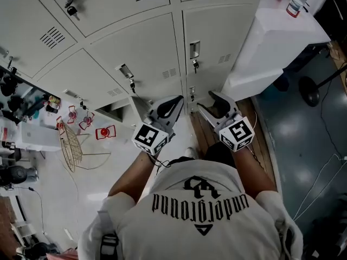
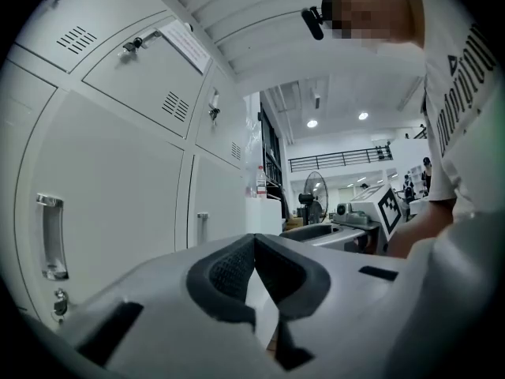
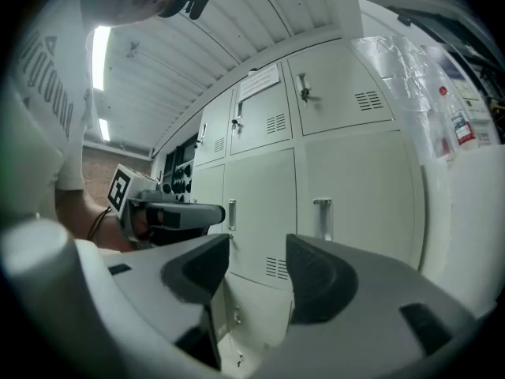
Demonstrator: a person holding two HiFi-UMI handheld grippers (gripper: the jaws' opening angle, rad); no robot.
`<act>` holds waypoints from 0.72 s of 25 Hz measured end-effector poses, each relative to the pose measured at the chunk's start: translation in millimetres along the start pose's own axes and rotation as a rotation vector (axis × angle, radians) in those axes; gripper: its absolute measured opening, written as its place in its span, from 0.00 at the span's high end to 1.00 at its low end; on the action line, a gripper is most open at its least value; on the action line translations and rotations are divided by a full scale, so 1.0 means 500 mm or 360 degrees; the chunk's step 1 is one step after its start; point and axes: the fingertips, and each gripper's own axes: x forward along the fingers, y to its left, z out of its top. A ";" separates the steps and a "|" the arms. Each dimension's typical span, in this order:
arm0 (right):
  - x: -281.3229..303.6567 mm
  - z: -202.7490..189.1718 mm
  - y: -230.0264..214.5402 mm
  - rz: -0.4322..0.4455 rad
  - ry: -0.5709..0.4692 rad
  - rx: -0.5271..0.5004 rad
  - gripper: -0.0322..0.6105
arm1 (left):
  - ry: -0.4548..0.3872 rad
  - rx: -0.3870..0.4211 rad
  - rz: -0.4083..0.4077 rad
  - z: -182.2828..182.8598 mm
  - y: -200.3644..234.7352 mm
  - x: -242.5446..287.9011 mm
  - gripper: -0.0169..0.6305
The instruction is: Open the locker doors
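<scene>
1. Step in hand, as I read it: lining up on the lockers. Both grippers are held level in front of the person, and neither one touches any of the locker doors [image 1: 146, 47].
2. The left gripper [image 2: 252, 242] has its jaws pinched together at the tips with nothing in them. The lockers run along its left side. A side handle [image 2: 50, 235] sits well off to its left, nowhere near the pads.
3. The right gripper [image 3: 256, 247] has its jaws standing well apart and empty. A pull handle [image 3: 321, 215] is straight ahead, just above the gap and slightly right of it. A second handle [image 3: 231, 214] is further left, above the left gripper's body.
4. In the head view, a low compartment [image 1: 116, 112] beyond and left of the left gripper looks open already, but I'm not sure.
5. Next move, I'd guess: push the right gripper forward and a bit up so the pull handle sits between the jaws. Then close on it and pull back toward the person. The left gripper would have to open before it can grab anything.
</scene>
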 end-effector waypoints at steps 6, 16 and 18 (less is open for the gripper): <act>0.051 0.000 -0.038 0.0009 0.0045 -0.0056 0.59 | -0.0018 0.0023 0.0027 0.013 0.036 0.006 0.96; 0.150 0.000 -0.122 0.0059 0.0036 -0.0043 0.60 | 0.0016 0.0006 0.0114 -0.012 0.105 0.050 0.96; 0.175 0.000 -0.141 0.0076 0.0035 -0.0050 0.59 | 0.0024 0.0001 0.0131 -0.019 0.124 0.065 0.96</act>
